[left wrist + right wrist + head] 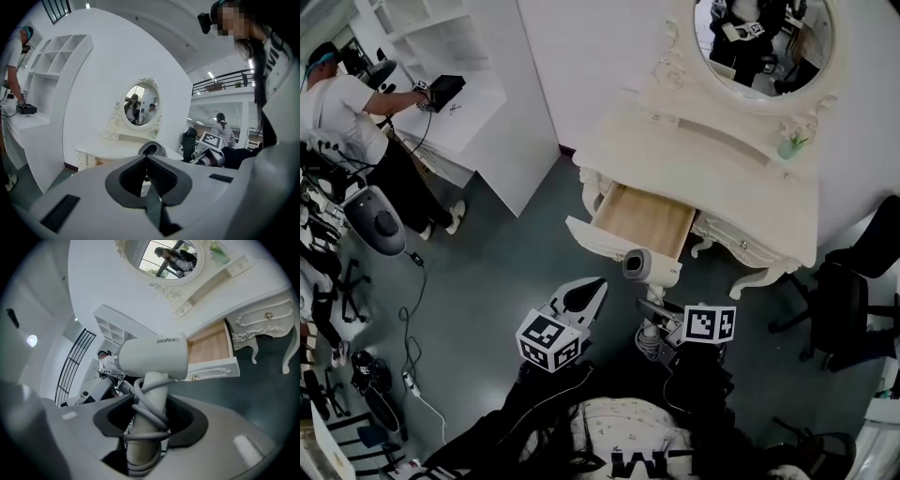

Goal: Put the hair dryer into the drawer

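A grey-white hair dryer (pixel 639 264) hangs just in front of the open wooden drawer (pixel 645 217) of the cream dressing table (pixel 727 173). My right gripper (pixel 652 322) is shut on its handle, which has the grey cord wound round it. In the right gripper view the dryer (pixel 152 357) stands upright between the jaws (pixel 147 416), with the drawer (pixel 211 345) beyond it. My left gripper (pixel 586 292) is to the left of the dryer, shut and holding nothing. In the left gripper view its tips (pixel 146 159) meet, and the dryer's barrel (pixel 151 149) shows just past them.
An oval mirror (pixel 764 37) and a small green bottle (pixel 792 142) stand on the table top. Black office chairs (pixel 844 309) are at the right. A person (pixel 337 112) works at a white shelf unit (pixel 464 103) at the far left. Cables (pixel 412 347) lie on the grey floor.
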Action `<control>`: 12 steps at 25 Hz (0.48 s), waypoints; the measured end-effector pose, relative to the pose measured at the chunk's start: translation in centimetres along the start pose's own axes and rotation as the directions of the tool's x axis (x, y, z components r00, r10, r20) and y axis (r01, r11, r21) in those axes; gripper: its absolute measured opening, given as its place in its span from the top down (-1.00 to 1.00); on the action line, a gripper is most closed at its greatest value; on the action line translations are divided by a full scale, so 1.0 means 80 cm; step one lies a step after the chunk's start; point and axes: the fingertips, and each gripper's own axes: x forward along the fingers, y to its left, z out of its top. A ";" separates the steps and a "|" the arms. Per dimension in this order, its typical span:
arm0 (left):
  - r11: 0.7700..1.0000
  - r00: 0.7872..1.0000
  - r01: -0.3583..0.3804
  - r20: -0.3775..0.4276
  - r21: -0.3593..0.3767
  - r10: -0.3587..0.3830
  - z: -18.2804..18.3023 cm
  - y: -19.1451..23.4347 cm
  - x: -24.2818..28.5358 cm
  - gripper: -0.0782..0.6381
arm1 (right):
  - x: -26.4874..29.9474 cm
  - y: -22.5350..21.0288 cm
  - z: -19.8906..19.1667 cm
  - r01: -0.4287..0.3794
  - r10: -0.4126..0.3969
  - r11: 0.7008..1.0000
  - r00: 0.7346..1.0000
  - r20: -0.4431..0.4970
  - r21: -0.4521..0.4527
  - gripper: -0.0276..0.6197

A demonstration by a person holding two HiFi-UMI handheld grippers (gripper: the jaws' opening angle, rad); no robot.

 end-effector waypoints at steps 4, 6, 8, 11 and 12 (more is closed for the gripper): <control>0.999 0.999 -0.041 -0.015 -0.001 0.041 0.001 0.000 0.025 0.82 | 0.000 -0.018 0.022 -0.018 0.018 1.000 0.999 -0.036 -0.005 0.26; 0.998 0.998 -0.062 -0.012 0.000 0.062 0.005 0.001 0.034 0.82 | -0.002 -0.024 0.031 -0.028 0.028 1.000 0.998 -0.050 -0.008 0.26; 0.997 0.997 -0.080 -0.007 0.002 0.080 0.010 0.001 0.045 0.82 | -0.005 -0.031 0.041 -0.036 0.035 0.999 0.998 -0.060 -0.010 0.26; 0.995 0.995 -0.096 0.005 0.004 0.096 0.016 -0.003 0.062 0.82 | -0.010 -0.043 0.055 -0.043 0.041 0.999 0.997 -0.072 -0.017 0.26; 0.995 0.995 -0.098 0.007 0.005 0.098 0.017 -0.005 0.067 0.82 | -0.012 -0.046 0.058 -0.045 0.044 0.999 0.996 -0.075 -0.018 0.26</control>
